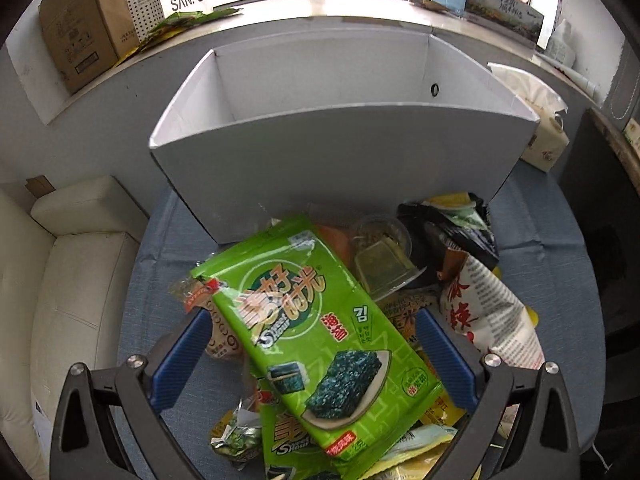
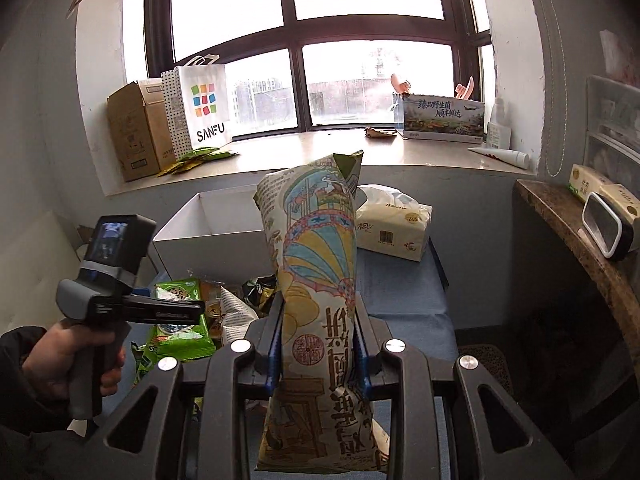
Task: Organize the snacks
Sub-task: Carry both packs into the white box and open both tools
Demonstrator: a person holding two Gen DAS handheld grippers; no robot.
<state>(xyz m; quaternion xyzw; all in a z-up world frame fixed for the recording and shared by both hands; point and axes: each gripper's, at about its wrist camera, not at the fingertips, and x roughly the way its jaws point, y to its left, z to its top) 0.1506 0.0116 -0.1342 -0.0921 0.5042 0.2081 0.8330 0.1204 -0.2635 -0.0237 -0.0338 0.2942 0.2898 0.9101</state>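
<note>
A pile of snack packets lies on the blue cloth in front of an empty white box (image 1: pixel 336 120). In the left wrist view my left gripper (image 1: pixel 316 348) is open over the pile, its blue pads either side of a green seaweed packet (image 1: pixel 320 344). A clear plastic cup (image 1: pixel 380 256) and a white red-lettered bag (image 1: pixel 484 304) lie just beyond. In the right wrist view my right gripper (image 2: pixel 318 320) is shut on a tall cream illustrated snack bag (image 2: pixel 316 280), held upright above the table. The white box (image 2: pixel 216 236) stands behind it.
A tissue pack (image 2: pixel 394 230) lies right of the box. The window sill holds a cardboard box (image 2: pixel 136 132), a SANFU paper bag (image 2: pixel 204 104) and a printed carton (image 2: pixel 442 118). A white sofa (image 1: pixel 68 280) is at the left, a wooden shelf (image 2: pixel 580 232) at the right.
</note>
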